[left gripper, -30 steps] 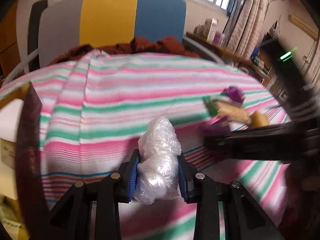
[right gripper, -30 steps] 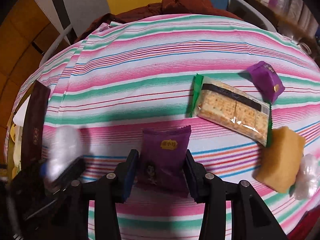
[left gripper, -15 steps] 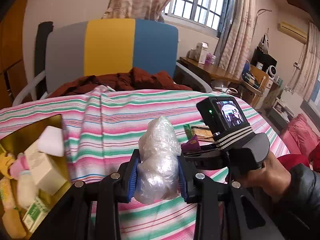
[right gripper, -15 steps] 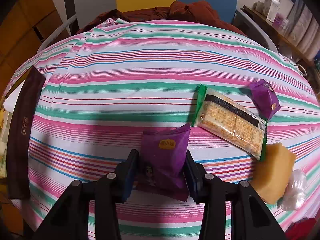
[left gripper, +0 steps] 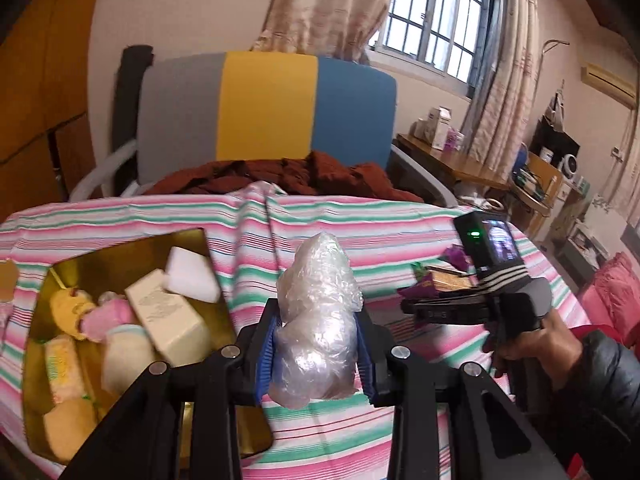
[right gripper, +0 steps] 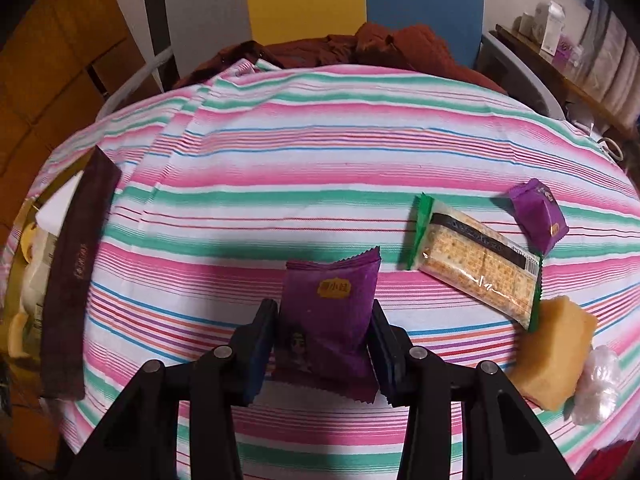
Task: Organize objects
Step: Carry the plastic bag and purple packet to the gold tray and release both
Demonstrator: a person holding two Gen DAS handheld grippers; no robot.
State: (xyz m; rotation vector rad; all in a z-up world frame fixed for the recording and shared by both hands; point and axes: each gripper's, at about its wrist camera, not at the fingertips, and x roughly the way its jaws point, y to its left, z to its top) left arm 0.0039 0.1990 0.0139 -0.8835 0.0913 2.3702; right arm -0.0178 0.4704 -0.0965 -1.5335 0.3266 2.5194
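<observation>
Pinching a clear plastic bundle [left gripper: 318,320], the left claw [left gripper: 318,344] hangs near the gold box [left gripper: 192,240] (already filled); the right claw [right gripper: 324,340] pinches a purple packet [right gripper: 328,316] above the striped desk [right gripper: 320,168].

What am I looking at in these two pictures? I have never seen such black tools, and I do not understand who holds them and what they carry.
There is no robot here. A person holds two hand tools, each with two jaws and a small wide-angle camera that looks forward along them. One picture comes from each tool.

The left gripper is shut on a clear plastic bundle, near a gold box that already holds wrapped snacks. In that view you also see the person's hand holding the other tool.

The right gripper is shut on a purple snack packet. On the striped cloth lie a cracker pack, a small purple packet, a yellow cake and a brown sleeve.
</observation>
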